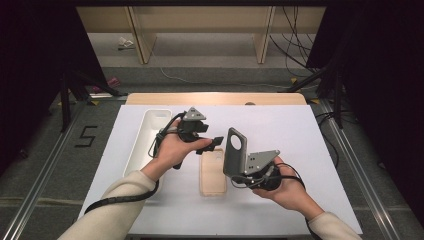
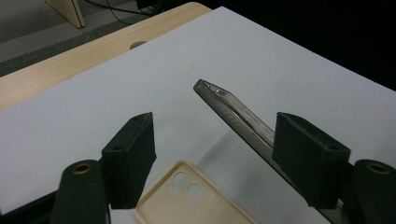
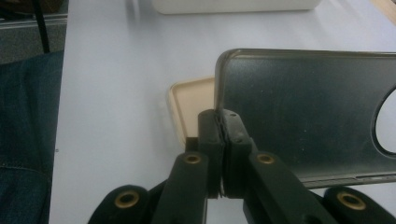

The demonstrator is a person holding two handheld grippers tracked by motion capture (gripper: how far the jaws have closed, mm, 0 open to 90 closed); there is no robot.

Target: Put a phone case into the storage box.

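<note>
My right gripper (image 1: 248,172) pinches the grey phone case (image 1: 235,150) and lifts it off the white table (image 1: 300,150). My left gripper (image 2: 215,163) is wide open. From above, a tan case (image 1: 212,172) lies flat below; beside it sits a white tray (image 1: 145,140).

You had the dark grey phone case (image 1: 235,150) clamped at its edge in your right gripper (image 1: 243,172), lifted off the table and stood nearly upright, camera cutout w/ a round hole near the top. From the left gripper view it (image 2: 233,109) showed edge-on, tilted, thin and semi-clear. The beige phone case (image 1: 212,172) lay flat on the white mat just beside and below the dark one, open side up, its camera holes (image 2: 187,184) at the far end. The two cases were apart, not touching.
</note>
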